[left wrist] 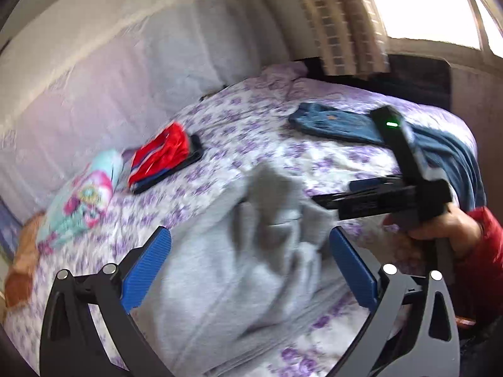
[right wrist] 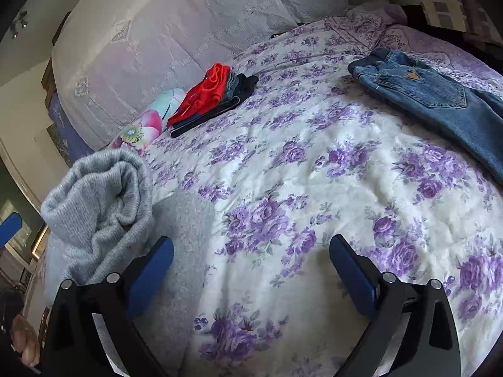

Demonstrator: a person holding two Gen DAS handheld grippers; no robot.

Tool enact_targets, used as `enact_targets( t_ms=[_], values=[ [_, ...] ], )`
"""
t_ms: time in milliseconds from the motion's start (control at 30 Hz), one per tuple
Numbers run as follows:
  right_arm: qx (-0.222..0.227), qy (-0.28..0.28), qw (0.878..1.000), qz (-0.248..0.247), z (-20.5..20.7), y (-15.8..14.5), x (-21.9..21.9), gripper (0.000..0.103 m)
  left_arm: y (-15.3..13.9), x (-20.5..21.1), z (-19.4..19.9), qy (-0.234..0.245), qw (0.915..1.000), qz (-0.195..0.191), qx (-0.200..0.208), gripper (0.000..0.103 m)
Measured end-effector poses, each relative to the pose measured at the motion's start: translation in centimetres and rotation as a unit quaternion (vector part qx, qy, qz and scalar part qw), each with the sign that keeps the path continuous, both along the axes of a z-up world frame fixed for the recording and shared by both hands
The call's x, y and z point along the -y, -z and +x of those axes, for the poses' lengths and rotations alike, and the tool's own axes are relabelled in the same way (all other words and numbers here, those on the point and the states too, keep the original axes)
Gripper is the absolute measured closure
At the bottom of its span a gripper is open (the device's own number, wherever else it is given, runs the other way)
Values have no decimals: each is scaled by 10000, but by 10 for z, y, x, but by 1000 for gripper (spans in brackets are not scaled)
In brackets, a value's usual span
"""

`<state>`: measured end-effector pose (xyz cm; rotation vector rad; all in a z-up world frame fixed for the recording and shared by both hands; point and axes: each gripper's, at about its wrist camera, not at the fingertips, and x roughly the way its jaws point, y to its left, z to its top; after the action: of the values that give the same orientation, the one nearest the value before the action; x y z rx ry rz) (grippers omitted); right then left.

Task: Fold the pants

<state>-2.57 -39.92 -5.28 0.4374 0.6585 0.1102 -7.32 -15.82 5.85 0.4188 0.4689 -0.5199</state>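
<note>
- Two pairs of pants are in our sight: the grey sweatpants (left wrist: 251, 251) lie rumpled on the bed (right wrist: 314, 172) beneath our left tongs (left wrist: 251, 270), and the blue jeans (right wrist: 440, 100) sprawl unfolded near the far edge.
- We judge the grey pair only partly gathered; one bunched end rises just beside our right tongs (right wrist: 251, 276), so smoothing and folding remain.
- A folded stack with a red garment (right wrist: 207, 94) on top sits by the pillows, seemingly finished.
- Both tongs stand wide apart, gripping nothing; the right ones hover over bare quilt.
- The bed wears a white quilt with purple flowers, soft and puckered.
- A pale padded headboard (right wrist: 157, 31) runs behind, and a curtained window (left wrist: 408, 6) brightens the far corner.
</note>
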Motion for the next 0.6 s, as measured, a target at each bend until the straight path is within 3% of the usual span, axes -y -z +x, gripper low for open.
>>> enact_targets(
  t_ms=[67, 167, 233, 300, 400, 433, 467, 567, 600],
  values=[
    [291, 110, 9995, 69, -9, -12, 2, 4, -7, -25, 24, -355, 9977, -393, -421, 5],
    [969, -368, 9942, 284, -32, -46, -13, 6, -2, -56, 55, -789, 9891, -818, -935, 5],
    [1325, -765, 9878, 276, -46, -64, -33, 10, 7, -63, 66, -964, 9872, -769, -1016, 5],
    [1536, -1019, 9829, -20, -54, -76, -60, 17, 19, -72, 69, -1109, 9859, -726, -1019, 5],
    [1325, -1103, 9830, -627, -44, -74, -94, 26, 31, -89, 67, -1193, 9811, -898, -1230, 5],
    [1223, -1052, 9841, -738, -38, -70, -99, 35, 34, -91, 66, -1214, 9800, -916, -1281, 5],
    [1087, -1033, 9857, -774, -30, -63, -104, 50, 38, -96, 65, -1255, 9788, -919, -1331, 5],
    [1114, -983, 9863, -719, -28, -57, -100, 72, 42, -104, 66, -1333, 9772, -917, -1377, 5],
    [1140, -1050, 9863, -569, -32, -60, -95, 74, 42, -107, 65, -1305, 9764, -979, -1416, 5]
  ],
)
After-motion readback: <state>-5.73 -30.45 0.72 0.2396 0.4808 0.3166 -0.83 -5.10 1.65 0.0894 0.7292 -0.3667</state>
